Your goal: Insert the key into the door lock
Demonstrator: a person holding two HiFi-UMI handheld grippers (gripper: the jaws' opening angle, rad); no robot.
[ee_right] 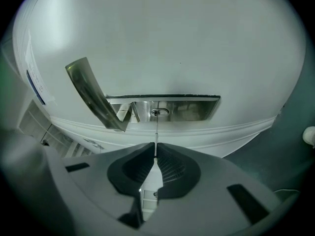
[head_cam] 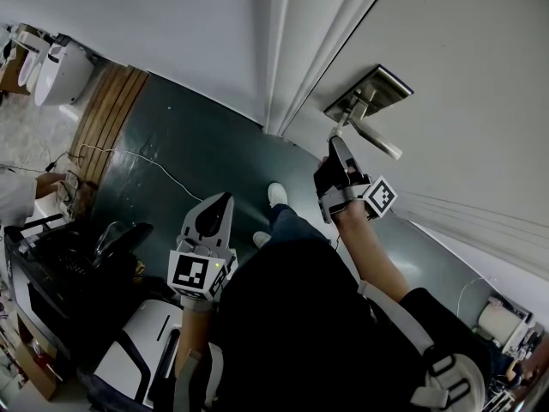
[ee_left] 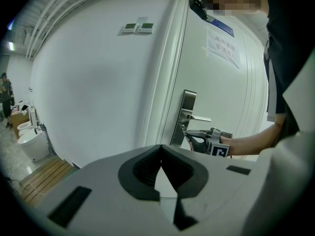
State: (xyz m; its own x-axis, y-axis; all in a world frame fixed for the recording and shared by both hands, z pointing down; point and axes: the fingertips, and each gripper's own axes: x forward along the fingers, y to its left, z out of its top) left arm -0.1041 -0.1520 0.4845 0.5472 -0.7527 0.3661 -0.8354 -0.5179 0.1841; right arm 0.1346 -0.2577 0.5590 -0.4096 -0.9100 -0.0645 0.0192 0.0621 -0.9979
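Observation:
A thin metal key stands edge-on between the jaws of my right gripper, which is shut on it. The key's tip reaches the keyhole in the steel lock plate on the white door. The lever handle sticks out to the left of the keyhole. In the head view my right gripper points at the lock plate below the handle. My left gripper hangs lower, away from the door, shut with nothing in it. The left gripper view shows the right gripper at the lock plate.
The door frame runs down beside the lock edge. A dark green floor lies below, with a wooden platform and white toilets at the far left. A black office chair and a cable sit to the left.

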